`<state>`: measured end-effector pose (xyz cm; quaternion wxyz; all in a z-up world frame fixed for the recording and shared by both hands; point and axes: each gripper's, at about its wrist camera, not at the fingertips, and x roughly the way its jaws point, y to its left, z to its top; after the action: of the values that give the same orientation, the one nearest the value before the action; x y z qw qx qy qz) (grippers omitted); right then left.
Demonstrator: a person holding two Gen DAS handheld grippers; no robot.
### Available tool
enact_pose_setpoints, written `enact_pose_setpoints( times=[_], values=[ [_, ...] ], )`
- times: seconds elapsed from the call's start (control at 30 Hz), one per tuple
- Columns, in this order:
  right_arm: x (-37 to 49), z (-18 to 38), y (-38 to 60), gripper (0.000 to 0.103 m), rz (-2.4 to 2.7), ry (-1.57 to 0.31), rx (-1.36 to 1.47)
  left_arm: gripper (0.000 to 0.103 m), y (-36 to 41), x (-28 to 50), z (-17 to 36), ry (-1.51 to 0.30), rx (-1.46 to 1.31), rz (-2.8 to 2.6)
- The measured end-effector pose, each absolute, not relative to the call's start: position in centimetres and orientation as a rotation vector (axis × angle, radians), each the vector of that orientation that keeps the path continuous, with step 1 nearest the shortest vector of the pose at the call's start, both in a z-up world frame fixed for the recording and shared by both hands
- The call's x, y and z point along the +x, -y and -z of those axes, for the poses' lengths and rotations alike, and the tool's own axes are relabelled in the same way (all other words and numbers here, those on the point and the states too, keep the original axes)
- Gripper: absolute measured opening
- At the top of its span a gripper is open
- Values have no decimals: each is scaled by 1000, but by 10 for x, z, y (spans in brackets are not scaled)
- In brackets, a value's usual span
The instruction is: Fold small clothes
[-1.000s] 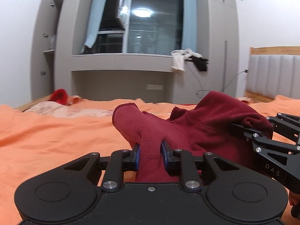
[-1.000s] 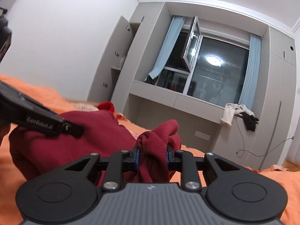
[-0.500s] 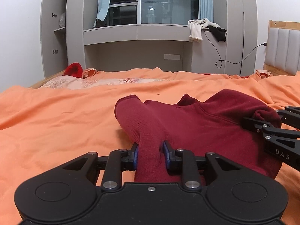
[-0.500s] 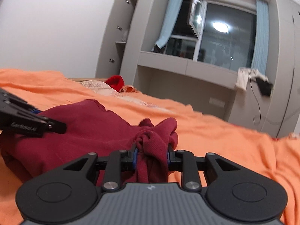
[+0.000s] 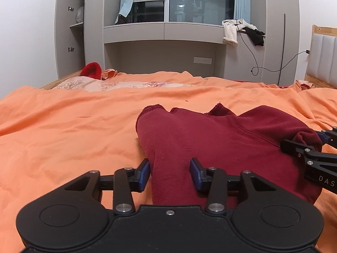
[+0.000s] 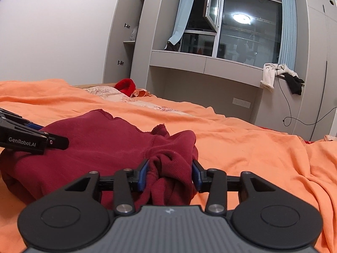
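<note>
In the left wrist view, the left gripper (image 5: 169, 174) stands spread, its blue pads clear of the dark red knitted garment (image 5: 221, 143) lying on the orange bedsheet (image 5: 69, 130), apparently to let the fold settle. In the right wrist view, the right gripper (image 6: 169, 174) straddles the garment's bunched near edge (image 6: 168, 168); whether its pads grip the cloth or only touch it, I cannot tell.

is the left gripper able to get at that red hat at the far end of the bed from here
Probably not without moving: the red hat lies far across the orange bedspread, though nothing blocks the way. The left gripper stands open around the maroon garment.
</note>
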<state>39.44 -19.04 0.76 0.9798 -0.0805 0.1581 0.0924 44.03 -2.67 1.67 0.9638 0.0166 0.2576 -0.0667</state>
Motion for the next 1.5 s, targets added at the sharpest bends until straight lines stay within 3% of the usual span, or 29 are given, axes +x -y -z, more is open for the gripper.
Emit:
enact_pose_setpoints(
  times=[0.57,0.7,0.8,1.5],
  values=[
    [394,-9,193,87,-155,-303,-146,86,22,444,-16,-545,-19,96],
    [393,-9,195,96,-148,-297,-138,101,22,443,-17,-527,-21,76],
    [390,-10,196,103,-139,-287,-129,102,19,442,-18,-512,-26,68],
    [336,-41,225,103,-65,-181,-11,102,13,378,-52,-268,-105,118]
  ],
)
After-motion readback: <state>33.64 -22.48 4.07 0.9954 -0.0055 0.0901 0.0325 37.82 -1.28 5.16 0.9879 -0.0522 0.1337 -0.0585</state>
